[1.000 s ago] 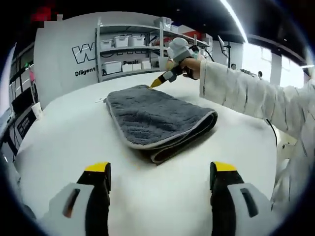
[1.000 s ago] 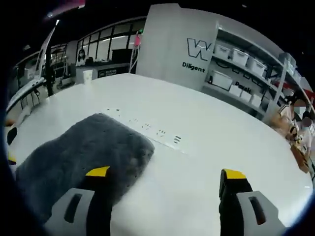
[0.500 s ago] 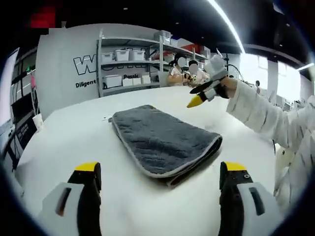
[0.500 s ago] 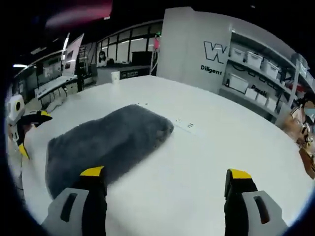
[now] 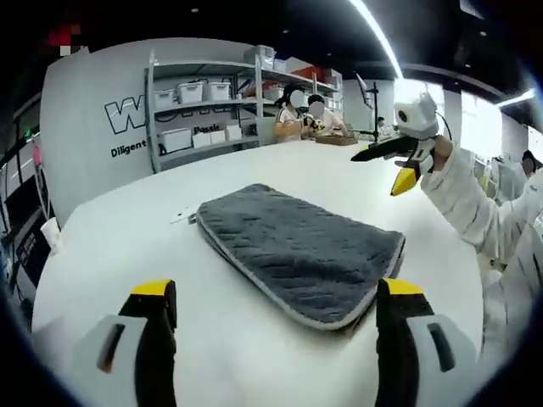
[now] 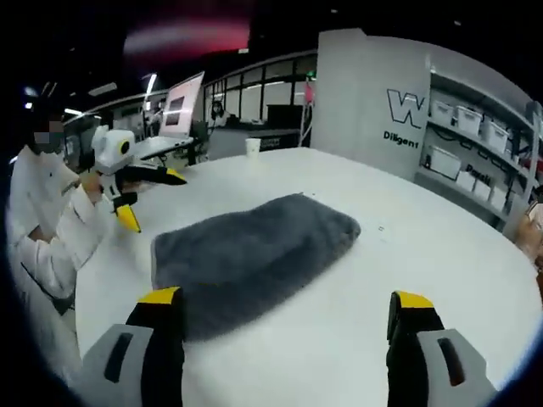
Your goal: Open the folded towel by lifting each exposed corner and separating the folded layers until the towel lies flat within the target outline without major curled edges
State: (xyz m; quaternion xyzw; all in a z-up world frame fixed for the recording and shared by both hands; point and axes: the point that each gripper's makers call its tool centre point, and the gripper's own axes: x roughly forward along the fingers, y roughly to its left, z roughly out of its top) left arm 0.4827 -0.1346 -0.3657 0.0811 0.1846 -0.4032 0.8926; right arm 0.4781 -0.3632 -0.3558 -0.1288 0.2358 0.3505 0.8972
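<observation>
Grey towel [image 5: 307,256] lies folded, pale-edged, on white worktop [image 5: 127,246]; both grippers' fingers [image 5: 155,298] spread, empty.

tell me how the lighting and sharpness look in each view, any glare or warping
Left gripper view: bright ceiling strip light, towel sharp with visible quilting, table edge bowed by fisheye. Right gripper view: dimmer, reddish glare overhead, towel soft and smeared, shelves curved near the rim.

Can't see the towel [image 5: 301,254] underside or inner folds. Wall lettering [image 6: 400,119] cut off by shelves [image 6: 475,157]; bin labels too small.
</observation>
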